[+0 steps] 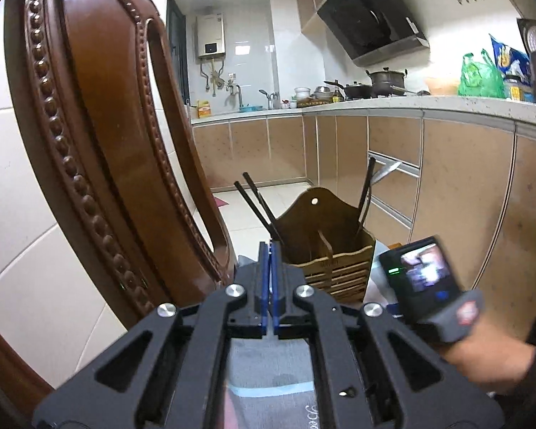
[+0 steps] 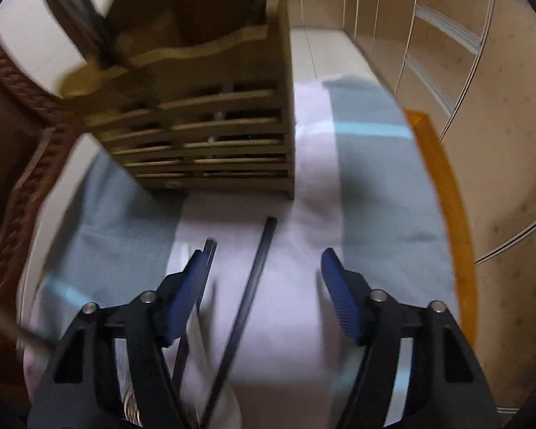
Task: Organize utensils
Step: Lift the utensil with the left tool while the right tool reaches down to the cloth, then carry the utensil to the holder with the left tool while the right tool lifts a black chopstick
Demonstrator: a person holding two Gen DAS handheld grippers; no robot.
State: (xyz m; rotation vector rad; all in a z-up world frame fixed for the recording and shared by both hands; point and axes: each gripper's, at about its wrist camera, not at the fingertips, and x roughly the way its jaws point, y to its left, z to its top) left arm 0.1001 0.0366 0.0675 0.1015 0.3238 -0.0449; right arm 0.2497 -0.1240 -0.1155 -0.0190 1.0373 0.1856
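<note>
Two black chopsticks (image 2: pixel 248 296) are being seen lying on the cloth (image 2: pixel 375 186), and one wooden utensil holder (image 2: pixel 211 136) standing behind them.

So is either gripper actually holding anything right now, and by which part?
Nothing is held. The left gripper is shut with nothing between its pads. The right gripper is open over two black chopsticks lying on the cloth, pads not pressing them.

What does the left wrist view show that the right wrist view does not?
Only the left wrist view: the kitchen counter, range hood, the chopsticks standing in the holder, and the shut left hand-held gripper.

Only the right wrist view: two loose chopsticks lying on the cloth between the right hand-held gripper's open jaws.

Both: the wooden utensil holder and the carved chair.
</note>
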